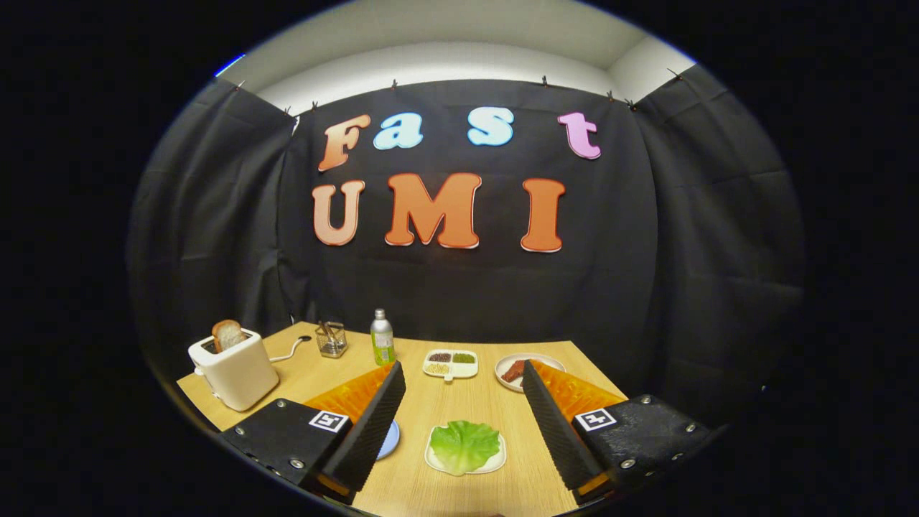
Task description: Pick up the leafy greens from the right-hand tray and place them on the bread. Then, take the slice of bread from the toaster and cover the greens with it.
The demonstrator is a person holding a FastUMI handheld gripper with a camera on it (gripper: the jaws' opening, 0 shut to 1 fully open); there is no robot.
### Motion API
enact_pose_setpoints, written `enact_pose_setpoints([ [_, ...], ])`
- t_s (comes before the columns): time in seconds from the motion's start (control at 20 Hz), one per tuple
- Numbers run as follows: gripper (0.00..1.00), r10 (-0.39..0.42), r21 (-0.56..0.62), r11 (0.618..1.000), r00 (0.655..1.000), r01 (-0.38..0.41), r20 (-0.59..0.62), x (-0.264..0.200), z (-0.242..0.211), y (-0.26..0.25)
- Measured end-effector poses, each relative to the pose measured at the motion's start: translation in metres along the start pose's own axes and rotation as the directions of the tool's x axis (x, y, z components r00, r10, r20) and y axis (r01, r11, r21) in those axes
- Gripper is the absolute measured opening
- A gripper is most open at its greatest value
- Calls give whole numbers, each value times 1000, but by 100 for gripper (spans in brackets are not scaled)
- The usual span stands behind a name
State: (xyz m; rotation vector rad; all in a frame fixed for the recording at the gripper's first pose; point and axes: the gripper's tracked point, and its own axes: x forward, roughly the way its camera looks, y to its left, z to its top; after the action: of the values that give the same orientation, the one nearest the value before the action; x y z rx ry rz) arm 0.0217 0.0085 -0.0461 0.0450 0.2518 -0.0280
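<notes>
A green lettuce leaf [464, 445] lies on a small white tray [498, 462] on the wooden table, low between my two fingers. My gripper [463, 372] hovers above the table, open, with nothing between its fingers. A white toaster [233, 372] stands at the table's left side, well beyond the left finger, with a slice of bread [227, 334] sticking up out of its slot. The edge of a blue plate [388, 439] shows beside the left finger; whatever is on it is hidden by that finger.
At the back of the table [423, 416] stand a glass jar [331, 339], a green bottle [382, 337], a white divided dish [450, 364] of condiments and a plate [520, 370] with brown food. A white cord [287, 352] runs from the toaster.
</notes>
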Motion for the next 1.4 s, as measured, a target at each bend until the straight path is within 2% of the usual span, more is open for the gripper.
enact_pose_setpoints([
  [0.25, 99, 41, 0, 999, 985, -42, -169, 25, -39, 5],
  [0.4, 99, 70, 8, 997, 957, -71, -281, 42, -67, 13],
  [0.6, 99, 104, 10, 994, 890, -112, -444, 54, -109, 24],
  [0.85, 98, 115, -3, 990, 808, -144, -577, 73, -142, 35],
  [1.0, 97, 105, -26, 987, 756, -160, -646, 84, -164, 39],
  [1.2, 95, 43, -78, 987, 695, -142, -718, 103, -193, 30],
  [1.4, 92, 18, -71, 991, 635, -114, -772, 116, -220, 20],
])
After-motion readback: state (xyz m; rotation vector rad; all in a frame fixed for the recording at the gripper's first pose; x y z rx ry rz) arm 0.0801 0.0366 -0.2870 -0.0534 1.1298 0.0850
